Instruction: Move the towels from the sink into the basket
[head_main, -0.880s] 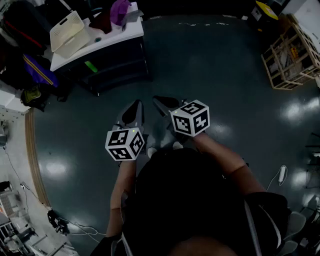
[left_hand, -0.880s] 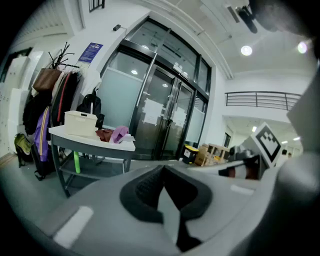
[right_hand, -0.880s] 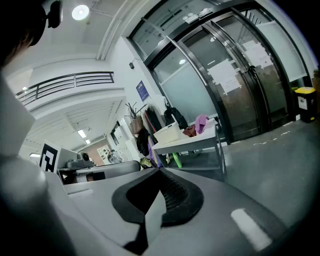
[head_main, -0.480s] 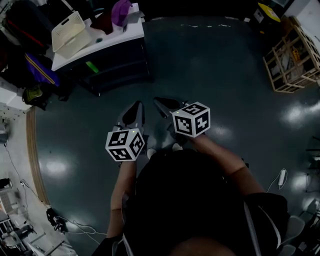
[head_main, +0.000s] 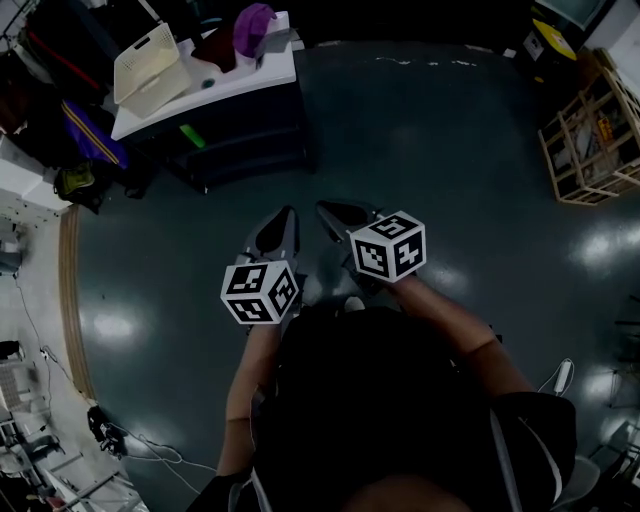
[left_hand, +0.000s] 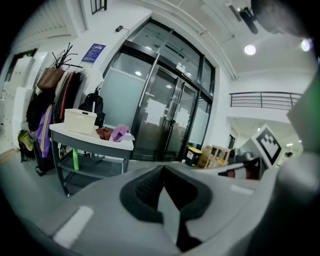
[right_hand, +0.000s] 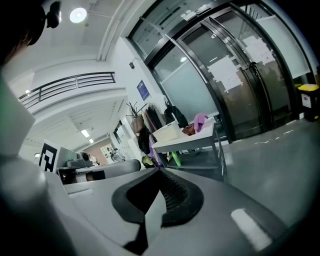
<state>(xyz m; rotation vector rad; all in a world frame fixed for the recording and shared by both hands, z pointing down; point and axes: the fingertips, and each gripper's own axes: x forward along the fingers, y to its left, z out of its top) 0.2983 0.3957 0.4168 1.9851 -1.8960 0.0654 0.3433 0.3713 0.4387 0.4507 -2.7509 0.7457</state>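
1. Left hand-held gripper (head_main: 283, 218): jaws pressed together with nothing between them. It is held low in front of the person, over the dark floor (head_main: 430, 130).
2. Right hand-held gripper (head_main: 328, 210): jaws also pressed together and empty. It sits just beside the left one, at its 3 o'clock.
3. In the head view both point toward 12 o'clock, tipped a little downward.
4. Desk (head_main: 225, 88): white top, at 11 o'clock from the grippers and well apart from them.
5. Purple towel (head_main: 252, 24) and dark red towel (head_main: 213, 46) lie together on the desk top. The sink itself cannot be made out.
6. Basket (head_main: 150, 62): white, on the same desk, just beside the towels at their 9 o'clock.
7. Green object (head_main: 190, 135) on the desk's lower shelf; too small to identify.
8. Wooden crate (head_main: 590, 130) at 2 o'clock on the floor, and a yellow-lidded bin (head_main: 548, 40) at 1 o'clock.
9. Left gripper view: desk, basket and towels at 10 o'clock, in front of glass doors (left_hand: 170, 120).
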